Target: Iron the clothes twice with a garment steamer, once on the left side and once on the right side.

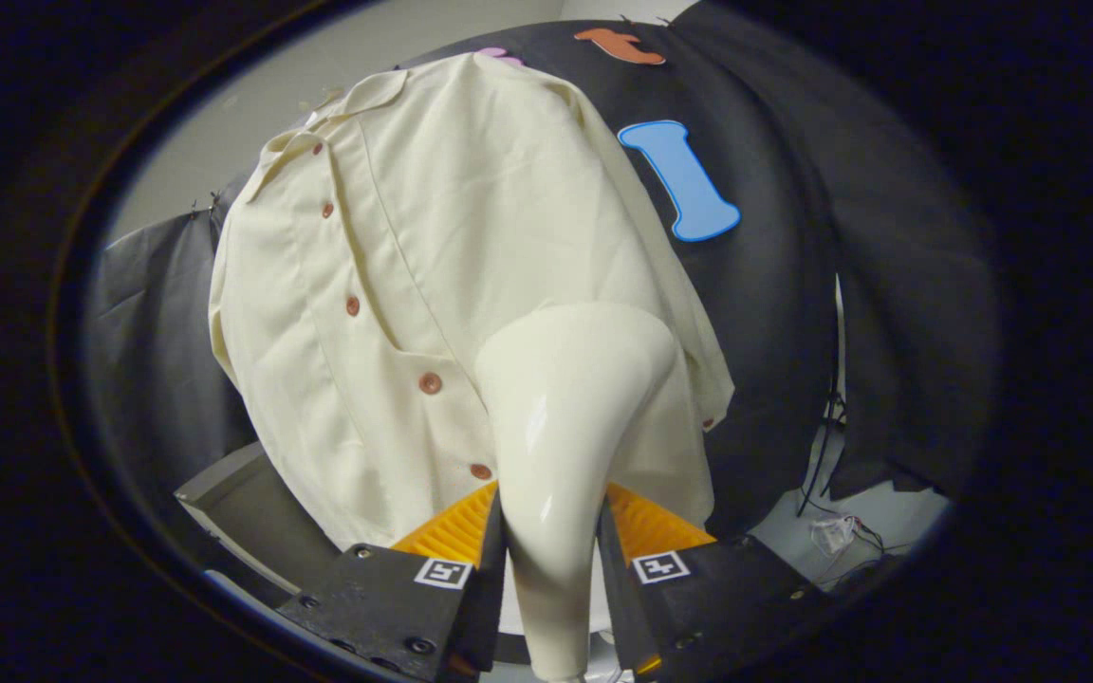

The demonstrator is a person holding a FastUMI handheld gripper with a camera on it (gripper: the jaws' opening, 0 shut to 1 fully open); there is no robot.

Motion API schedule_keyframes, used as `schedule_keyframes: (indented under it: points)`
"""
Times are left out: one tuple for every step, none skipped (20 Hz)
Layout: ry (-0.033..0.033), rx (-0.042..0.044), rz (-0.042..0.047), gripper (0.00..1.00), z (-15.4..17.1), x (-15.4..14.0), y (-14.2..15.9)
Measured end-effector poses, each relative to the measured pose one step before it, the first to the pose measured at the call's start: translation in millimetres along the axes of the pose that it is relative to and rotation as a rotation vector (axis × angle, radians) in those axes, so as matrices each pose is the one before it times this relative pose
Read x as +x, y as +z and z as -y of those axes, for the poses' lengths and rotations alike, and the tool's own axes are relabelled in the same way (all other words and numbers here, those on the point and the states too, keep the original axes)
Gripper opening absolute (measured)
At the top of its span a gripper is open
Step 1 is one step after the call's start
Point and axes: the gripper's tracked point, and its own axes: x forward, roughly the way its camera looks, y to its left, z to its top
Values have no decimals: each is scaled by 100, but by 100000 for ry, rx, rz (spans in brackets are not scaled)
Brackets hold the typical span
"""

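A cream button-up shirt (433,256) with brown buttons hangs in front of the black booth cloth, its collar at the top. My gripper (551,531) is shut on the glossy white garment steamer (565,427), both fingers pressing on its narrow handle. The steamer's wide head flares upward and rests against the lower right part of the shirt, right of the button placket. The head hides the cloth behind it, so contact between head and fabric is not visible.
A grey box-like base (243,493) sits below the shirt's left hem. Loose cables (831,531) lie on the light floor at the lower right, beside the hanging black cloth (793,285).
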Motion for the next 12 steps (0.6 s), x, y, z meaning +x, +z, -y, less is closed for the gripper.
schedule_keyframes:
  points:
    - [-256, 1245, -800, 47, 584, -64, -1013]
    - [-117, 1682, -634, 47, 400, -38, -970]
    - [-89, 729, -1133, 47, 411, -16, -1037]
    - [-459, 168, -1066, 47, 427, 68, -1005]
    - [-609, 849, -481, 47, 321, -15, -825]
    - [-649, 1110, -63, 47, 363, -65, -627]
    - [-341, 1142, -25, 47, 463, -210, -667]
    - [-343, 971, -42, 47, 270, -120, -557]
    - [-562, 633, -689, 47, 124, -12, -704]
    - [-619, -328, -1042, 47, 117, -131, -731]
    - [-487, -689, -843, 47, 91, -292, -624]
    - [117, -622, -660, 47, -167, -321, -493]
